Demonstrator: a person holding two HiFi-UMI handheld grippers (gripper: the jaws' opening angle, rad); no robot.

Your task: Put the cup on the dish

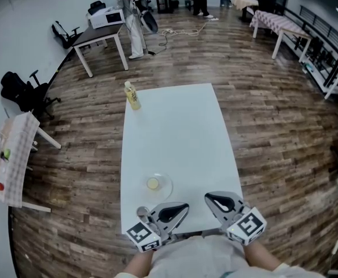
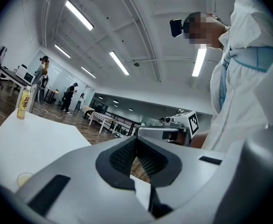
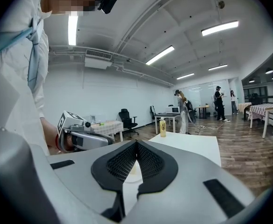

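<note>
A small pale yellow cup sits inside the outline of a clear round dish near the front of the white table. My left gripper hovers at the front edge just right of the dish, jaws shut with nothing between them. My right gripper is level with it, further right, also shut and empty. In the left gripper view the cup shows low at the left of the closed jaws. In the right gripper view the dish peeks out beneath the closed jaws.
A yellow-labelled bottle stands at the table's far left corner. Around the table are wood floor, office chairs, a desk with a printer and a checked-cloth table at left. People stand far back.
</note>
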